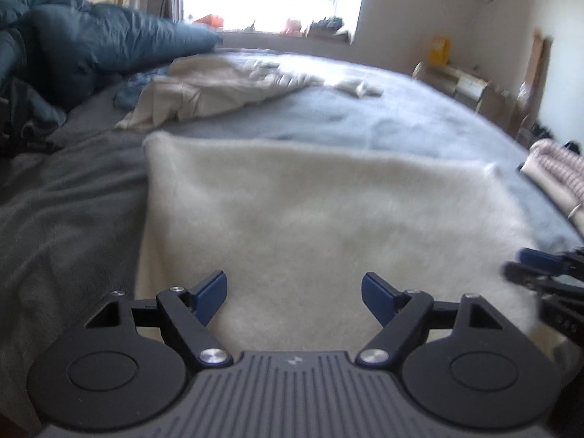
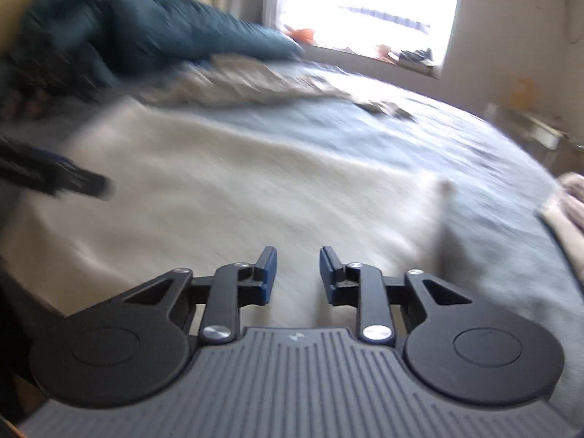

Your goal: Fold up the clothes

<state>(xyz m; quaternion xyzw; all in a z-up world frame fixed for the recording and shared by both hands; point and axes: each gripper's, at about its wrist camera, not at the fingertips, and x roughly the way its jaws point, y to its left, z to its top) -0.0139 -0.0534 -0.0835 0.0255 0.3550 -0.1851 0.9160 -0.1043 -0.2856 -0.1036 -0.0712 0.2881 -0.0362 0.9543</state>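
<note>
A cream fuzzy garment [image 1: 310, 200] [image 2: 219, 182] lies flat on the bed as a wide rectangle with a straight far edge. My left gripper [image 1: 294, 284] hovers over its near part, jaws wide open with nothing between them. In the left wrist view my right gripper [image 1: 525, 266] shows at the right edge, over the garment's right side. Seen from the right wrist, that right gripper [image 2: 297, 255] has its blue pads a narrow gap apart, with only the cloth below showing through. The left gripper [image 2: 80, 179] is a dark blur at the left.
The bed's grey-blue sheet [image 1: 401, 116] [image 2: 438, 153] extends beyond the garment. Crumpled cream clothes [image 1: 219, 87] and a blue piece [image 1: 127, 91] lie further back. A dark teal duvet [image 1: 91, 43] is heaped at the back left. Folded laundry [image 1: 558, 171] sits at the right edge.
</note>
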